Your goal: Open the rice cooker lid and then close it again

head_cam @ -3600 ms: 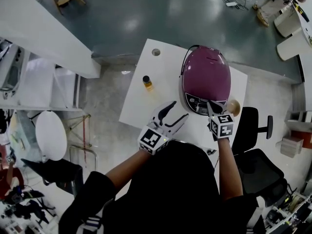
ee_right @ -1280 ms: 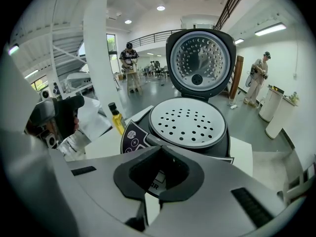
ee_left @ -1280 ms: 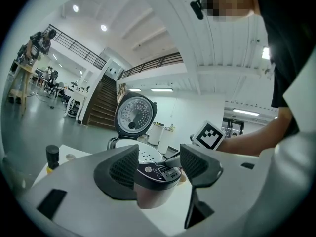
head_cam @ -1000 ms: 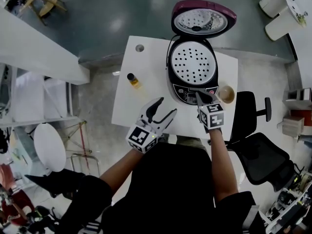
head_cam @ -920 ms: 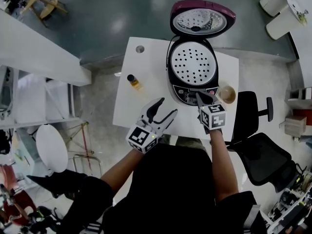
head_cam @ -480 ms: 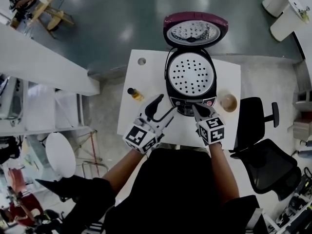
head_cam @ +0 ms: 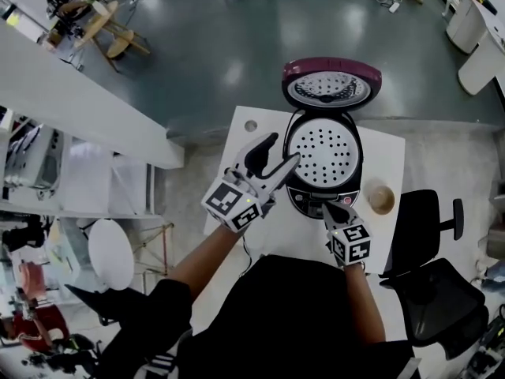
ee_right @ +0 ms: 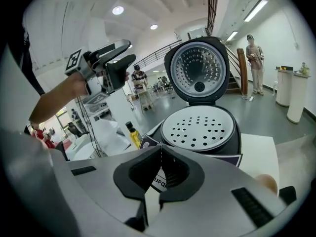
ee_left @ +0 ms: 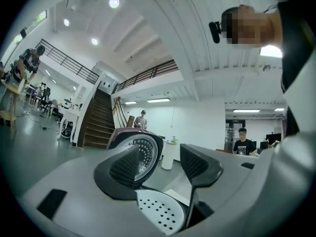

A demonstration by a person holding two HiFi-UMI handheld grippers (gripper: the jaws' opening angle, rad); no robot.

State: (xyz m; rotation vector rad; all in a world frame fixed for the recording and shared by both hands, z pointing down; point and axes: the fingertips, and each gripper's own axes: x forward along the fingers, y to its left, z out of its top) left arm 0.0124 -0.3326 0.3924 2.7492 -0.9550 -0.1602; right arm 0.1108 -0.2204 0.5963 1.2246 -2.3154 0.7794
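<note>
Two grippers work at the near edge of a white table (head_cam: 392,160). The right gripper (head_cam: 326,206) (ee_right: 160,152) has its jaws pressed together with nothing between them, and its tips sit at the front control panel of the rice cooker (head_cam: 323,194) (ee_right: 232,142). Whether they touch the panel I cannot tell. The left gripper (head_cam: 282,150) (ee_left: 160,154) is held up in the air at the cooker's left, jaws spread and empty, clear of the pot. The cooker stands toward the far right of the table with its maroon lid (head_cam: 331,85) (ee_right: 198,70) (ee_left: 143,152) swung upright at the far side, baring a white perforated plate (head_cam: 325,150) (ee_right: 197,126) (ee_left: 158,209) across its mouth. The lid shows beyond the left jaws, well apart from them. A tan cup (head_cam: 381,197) stands just right of the cooker, and a small round hole (head_cam: 251,125) marks the table's far left corner. A yellow bottle (ee_right: 132,134) with a dark cap stands left of the cooker in the right gripper view; the left gripper covers it in the head view. A black office chair (head_cam: 430,235) stands right of the table on a glossy grey-green floor (head_cam: 237,54). The room is a tall open hall with a staircase (ee_left: 98,122) and distant people, too small to make out. The cooker's front label is mostly hidden behind the right jaws.
</note>
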